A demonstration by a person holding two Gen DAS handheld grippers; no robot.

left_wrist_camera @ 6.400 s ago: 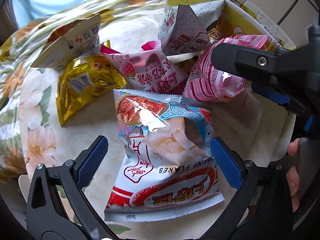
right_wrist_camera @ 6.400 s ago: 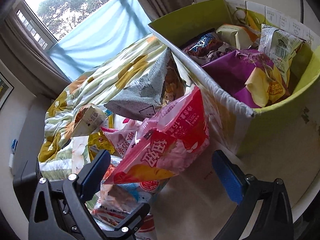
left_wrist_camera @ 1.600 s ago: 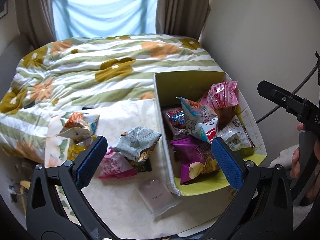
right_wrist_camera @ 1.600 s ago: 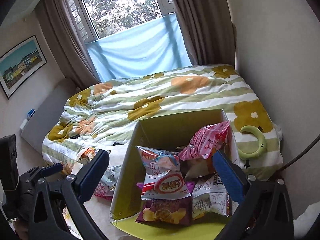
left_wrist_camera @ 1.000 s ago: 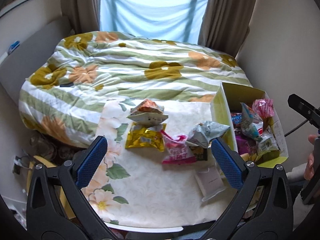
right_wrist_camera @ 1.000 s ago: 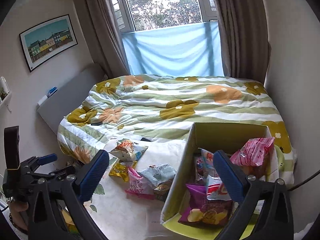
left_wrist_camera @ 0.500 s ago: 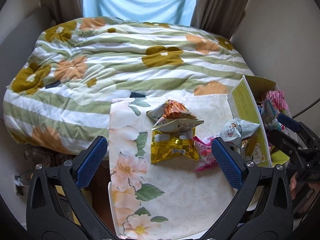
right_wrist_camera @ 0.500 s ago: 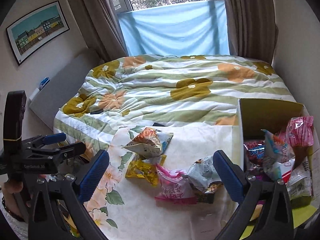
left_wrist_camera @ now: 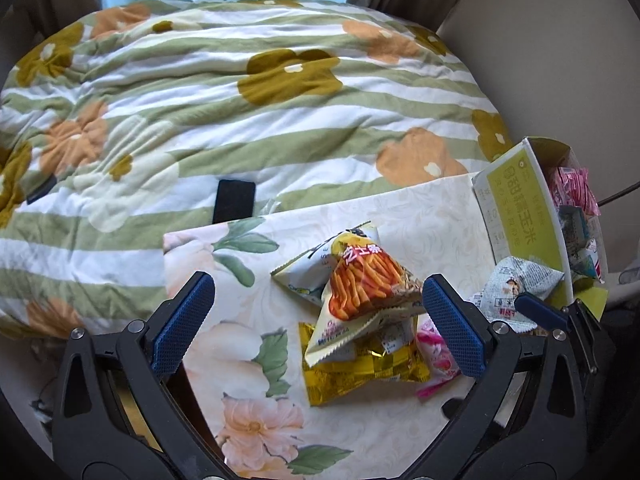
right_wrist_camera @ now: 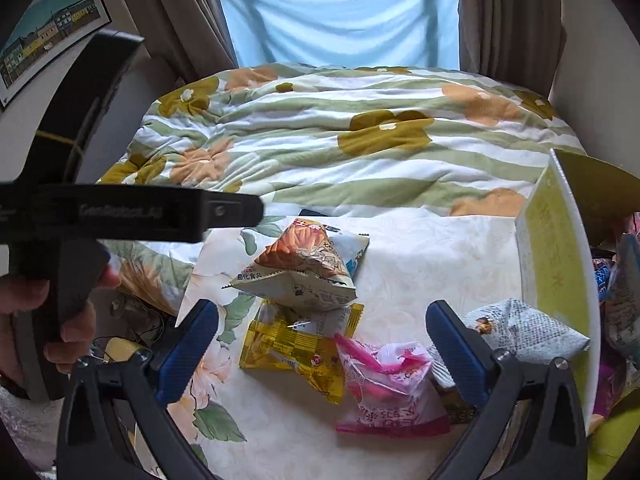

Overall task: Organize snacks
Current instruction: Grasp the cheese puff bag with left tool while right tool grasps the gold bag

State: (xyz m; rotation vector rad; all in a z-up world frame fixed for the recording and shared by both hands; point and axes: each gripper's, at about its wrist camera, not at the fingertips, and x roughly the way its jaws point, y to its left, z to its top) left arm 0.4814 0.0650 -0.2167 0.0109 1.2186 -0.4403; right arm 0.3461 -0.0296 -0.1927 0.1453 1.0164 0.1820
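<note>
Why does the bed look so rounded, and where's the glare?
Left wrist view: fisheye bulges the striped floral quilt; shiny gold foil snack bag glints. Right wrist view: bright blue window curtain backlights; the near black left gripper is blurred.

Green-striped floral quilt; yellow packet; pink, perhaps strawberry-printed, packet.

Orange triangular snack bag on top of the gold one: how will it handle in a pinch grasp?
The orange snack bag looks puffed with air, so probably light and squashy. Its glossy film may slip; the crimped seam seems safer. It rests on the gold packet, which may shift.
</note>
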